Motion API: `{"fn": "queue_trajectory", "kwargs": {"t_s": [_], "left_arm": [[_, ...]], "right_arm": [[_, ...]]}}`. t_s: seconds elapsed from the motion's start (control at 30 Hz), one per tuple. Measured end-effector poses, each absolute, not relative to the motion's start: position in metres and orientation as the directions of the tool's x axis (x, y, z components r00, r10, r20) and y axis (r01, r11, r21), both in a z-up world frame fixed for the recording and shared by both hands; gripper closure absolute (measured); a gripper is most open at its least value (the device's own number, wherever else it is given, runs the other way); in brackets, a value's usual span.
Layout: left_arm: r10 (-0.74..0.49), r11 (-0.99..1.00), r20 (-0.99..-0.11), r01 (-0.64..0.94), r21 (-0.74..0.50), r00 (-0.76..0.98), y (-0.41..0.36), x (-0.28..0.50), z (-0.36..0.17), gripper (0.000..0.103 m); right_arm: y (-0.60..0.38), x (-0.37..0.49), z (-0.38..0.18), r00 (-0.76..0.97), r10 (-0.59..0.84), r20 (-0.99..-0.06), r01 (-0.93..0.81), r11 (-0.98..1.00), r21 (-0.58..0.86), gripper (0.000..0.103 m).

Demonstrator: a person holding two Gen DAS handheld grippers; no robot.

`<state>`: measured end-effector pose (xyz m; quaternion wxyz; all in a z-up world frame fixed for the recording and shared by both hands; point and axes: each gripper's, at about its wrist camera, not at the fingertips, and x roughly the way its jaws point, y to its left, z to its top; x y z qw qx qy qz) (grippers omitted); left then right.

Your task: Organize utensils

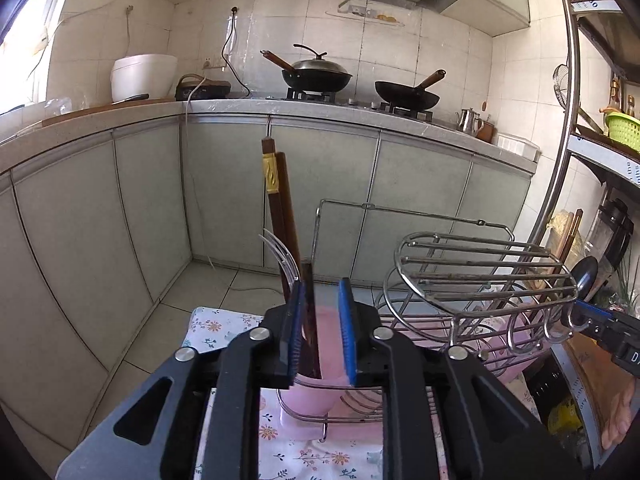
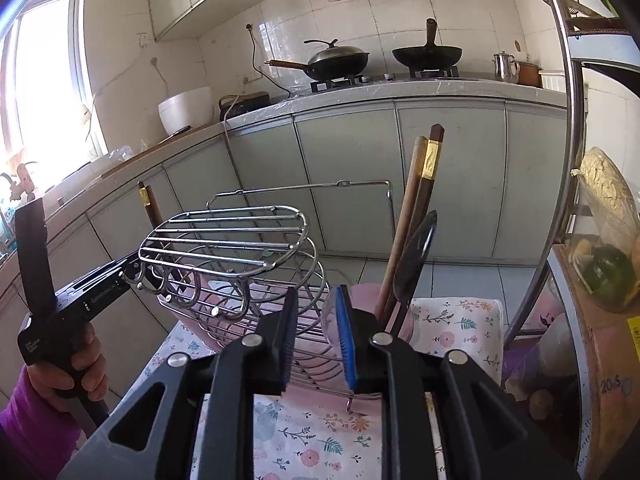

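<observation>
- The left wrist view looks forward along its fingers, close over the wire rack [image 1: 480, 280], toward the stove counter [image 1: 320, 110].
- The right wrist view faces the same rack [image 2: 228, 248] and counter [image 2: 400, 92] from the rack's other side.

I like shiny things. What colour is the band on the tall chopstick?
Gold, on the dark brown chopstick; the right wrist view shows it best.
</observation>
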<state>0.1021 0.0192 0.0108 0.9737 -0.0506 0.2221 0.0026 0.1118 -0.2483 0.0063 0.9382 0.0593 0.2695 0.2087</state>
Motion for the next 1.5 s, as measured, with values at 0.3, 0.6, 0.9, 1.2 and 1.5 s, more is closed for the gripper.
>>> {"fn": "queue_trajectory", "kwargs": {"t_s": [0.3, 0.6, 0.9, 1.2, 1.5], "left_arm": [[-0.035, 0.995, -0.398, -0.007, -0.103, 0.917, 0.018, 0.082, 0.025, 0.068], [-0.083, 0.993, -0.367, 0.047, -0.107, 0.927, 0.008, 0.053, 0.038, 0.065], [-0.095, 0.992, -0.359, 0.057, -0.115, 0.929, -0.009, 0.021, 0.034, 0.058], [-0.076, 0.993, -0.378, 0.035, -0.114, 0.923, -0.018, 0.001, 0.024, 0.052], [-0.066, 0.995, -0.424, 0.028, -0.096, 0.903, -0.029, -0.006, 0.006, 0.052]], "right_arm": [[-0.251, 0.095, 0.018, 0.784, 0.433, -0.446, -0.374, 0.902, 0.218, 0.074], [-0.249, 0.063, 0.035, 0.818, 0.436, -0.376, -0.385, 0.9, 0.205, 0.061], [-0.239, 0.031, 0.02, 0.836, 0.432, -0.339, -0.386, 0.901, 0.198, 0.057], [-0.229, 0.019, -0.006, 0.83, 0.409, -0.378, -0.358, 0.912, 0.2, 0.056], [-0.217, 0.01, -0.025, 0.844, 0.353, -0.403, -0.32, 0.936, 0.15, 0.056]]}}
